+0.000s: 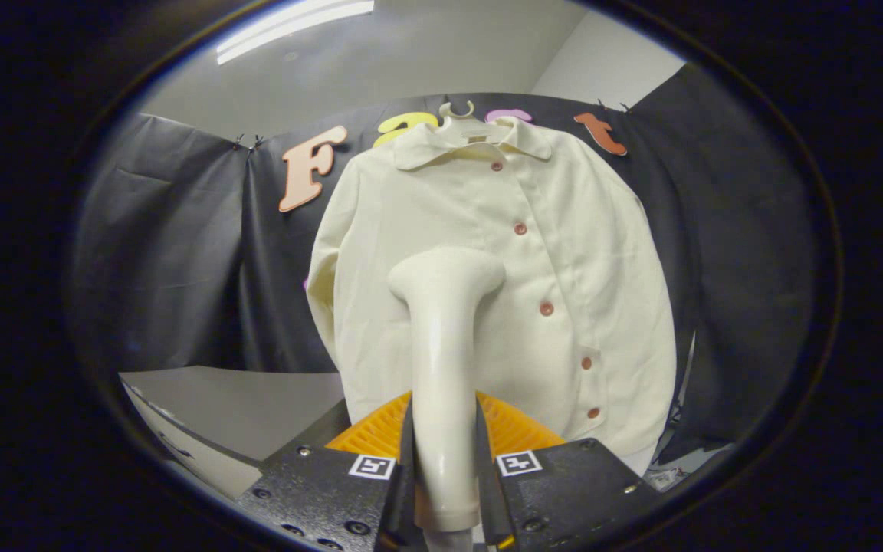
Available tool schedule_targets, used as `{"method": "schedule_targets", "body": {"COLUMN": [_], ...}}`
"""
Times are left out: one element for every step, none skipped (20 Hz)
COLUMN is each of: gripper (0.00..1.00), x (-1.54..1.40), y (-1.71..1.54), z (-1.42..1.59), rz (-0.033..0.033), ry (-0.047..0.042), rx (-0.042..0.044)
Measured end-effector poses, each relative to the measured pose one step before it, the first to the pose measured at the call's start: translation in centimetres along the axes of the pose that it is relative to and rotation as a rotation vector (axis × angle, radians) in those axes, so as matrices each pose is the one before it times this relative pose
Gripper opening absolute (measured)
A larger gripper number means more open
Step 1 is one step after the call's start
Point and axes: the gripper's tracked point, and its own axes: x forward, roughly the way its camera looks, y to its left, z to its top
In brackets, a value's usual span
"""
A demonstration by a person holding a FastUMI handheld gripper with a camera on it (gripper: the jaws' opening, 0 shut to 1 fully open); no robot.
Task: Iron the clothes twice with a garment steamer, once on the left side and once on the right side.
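Jaws of the gripper (445, 468) pinching the cream steamer (443, 337) handle, its head against the hanging shirt (564, 253) front, steamer's lower end cut off, shirt hem partly hidden, grey worktop (257, 406) beside

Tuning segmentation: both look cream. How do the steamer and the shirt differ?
The steamer is glossy and rigid; the shirt is matte, soft cloth. The steamer stands upright, clamped between the gripper fingers; the shirt hangs on a hanger beyond it. The shirt carries reddish buttons; the steamer is plain. Both are cream-coloured.
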Motion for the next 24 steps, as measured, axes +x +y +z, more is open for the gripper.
{"method": "schedule_targets", "body": {"gripper": [0.34, 0.34, 0.34, 0.34, 0.34, 0.34, 0.34, 0.34, 0.34, 0.34, 0.34, 0.34, 0.34, 0.34, 0.34, 0.34, 0.34, 0.34, 0.34, 0.34, 0.34, 0.34, 0.34, 0.34], "x": [-0.227, -0.324, -0.287, -0.252, -0.206, -0.057, -0.243, -0.145, -0.181, -0.089, -0.069, -0.040, -0.190, -0.242, -0.188, -0.160, -0.219, -0.141, -0.342, -0.221, -0.318, -0.400, -0.485, -0.424], "y": [-0.094, -0.161, -0.189, -0.305, -0.255, -0.355, -0.393, -0.395, -0.444, -0.429, -0.444, -0.380, -0.447, -0.471, -0.416, -0.330, -0.337, -0.299, -0.210, -0.141, -0.009, 0.077, 0.107, 0.112], "z": [-1.084, -1.199, -1.191, -1.264, -1.492, -1.410, -1.268, -1.125, -1.384, -1.299, -1.009, -0.907, -0.997, -1.056, -0.880, -0.514, -0.441, -0.286, -0.281, 0.146, 0.302, 0.626, 0.512, 0.762], "rz": [0.00006, 0.00037, -0.00105, -0.00084, -0.00052, -0.00262, -0.00408, -0.00301, -0.00350, -0.00363, -0.00489, -0.00411, -0.00313, -0.00551, -0.00370, -0.00260, -0.00153, -0.00123, -0.00079, -0.00052, 0.00209, 0.00447, 0.00704, 0.00563], "ry": [0.01663, 0.01792, 0.01553, 0.01525, 0.01963, 0.02035, 0.01581, 0.01207, 0.01520, 0.01938, 0.01082, 0.01129, 0.00934, 0.01776, 0.01182, 0.00513, 0.00532, 0.00596, 0.00501, -0.00289, -0.00557, -0.00841, -0.00673, -0.01104], "rx": [0.00870, 0.00905, 0.00720, 0.00626, 0.01104, 0.01131, 0.00862, 0.01022, 0.01511, 0.01385, 0.01108, 0.01182, 0.01320, 0.00953, 0.00500, 0.00366, 0.00670, 0.00348, -0.00188, 0.00108, 0.00597, 0.01014, 0.00439, 0.00432]}}
